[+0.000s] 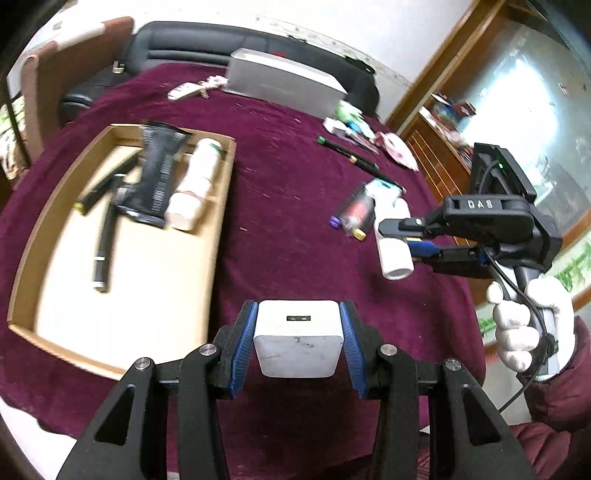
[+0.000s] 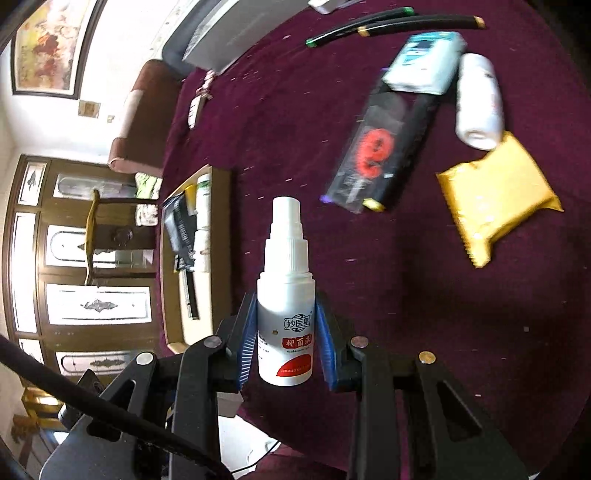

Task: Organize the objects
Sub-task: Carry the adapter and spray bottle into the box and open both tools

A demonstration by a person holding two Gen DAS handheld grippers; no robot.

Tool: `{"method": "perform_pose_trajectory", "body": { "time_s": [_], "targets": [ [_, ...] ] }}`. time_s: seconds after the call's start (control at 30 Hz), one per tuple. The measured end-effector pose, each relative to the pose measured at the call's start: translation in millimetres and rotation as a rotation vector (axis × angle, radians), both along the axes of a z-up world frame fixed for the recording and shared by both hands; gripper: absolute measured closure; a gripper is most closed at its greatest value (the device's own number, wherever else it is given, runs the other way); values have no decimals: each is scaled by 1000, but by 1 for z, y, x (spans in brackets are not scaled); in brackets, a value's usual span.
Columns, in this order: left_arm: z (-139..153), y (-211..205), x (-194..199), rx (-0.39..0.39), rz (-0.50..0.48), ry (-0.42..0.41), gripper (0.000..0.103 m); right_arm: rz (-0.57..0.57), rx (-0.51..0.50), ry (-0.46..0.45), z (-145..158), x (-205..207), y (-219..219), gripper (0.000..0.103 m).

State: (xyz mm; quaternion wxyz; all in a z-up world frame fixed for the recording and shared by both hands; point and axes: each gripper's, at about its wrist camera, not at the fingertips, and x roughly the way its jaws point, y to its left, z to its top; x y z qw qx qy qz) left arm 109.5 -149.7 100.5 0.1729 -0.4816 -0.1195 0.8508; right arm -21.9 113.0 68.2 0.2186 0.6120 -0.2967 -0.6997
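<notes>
A white charger cube (image 1: 299, 343) sits between the blue pads of my left gripper (image 1: 299, 310), which is shut on it above the maroon cloth, just right of the wooden tray (image 1: 147, 295). The tray holds a black pouch (image 1: 157, 177), white bottles (image 1: 195, 184) and black pens (image 1: 105, 236). My right gripper (image 2: 286, 302) is shut on a white spray bottle (image 2: 286, 332) with a red label, nozzle pointing away. In the left wrist view the right gripper (image 1: 397, 236) is off to the right with that bottle (image 1: 395, 258), carried by a white-gloved hand (image 1: 528, 325).
Loose on the cloth lie a black packet with red print (image 2: 376, 155), a teal-and-white box (image 2: 424, 62), a white bottle (image 2: 478, 99), a yellow pouch (image 2: 498, 192) and black pens (image 2: 369, 26). A grey box (image 1: 284, 79) stands at the far edge, beside a black sofa (image 1: 184, 40).
</notes>
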Motion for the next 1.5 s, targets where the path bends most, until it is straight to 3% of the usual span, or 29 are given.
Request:
{"method": "perform_pose_trajectory", "body": {
  "time_s": [0.53,0.83,1.17,1.5],
  "targets": [
    [2,-104,-25,-23,144,11,64,126,-47,-12,-3,-2,-101,75],
    [-8,-137,-56,-49,124,7,64,202,-34,-31,-9,-3,-155,75],
    [-10,-158,-121,-111,72,56,64,319,22,-51,-24,-8,-225,75],
    [-34,-161,-187,-170,10,12,64,324,100,-76,-42,-11,-237,75]
  ]
}}
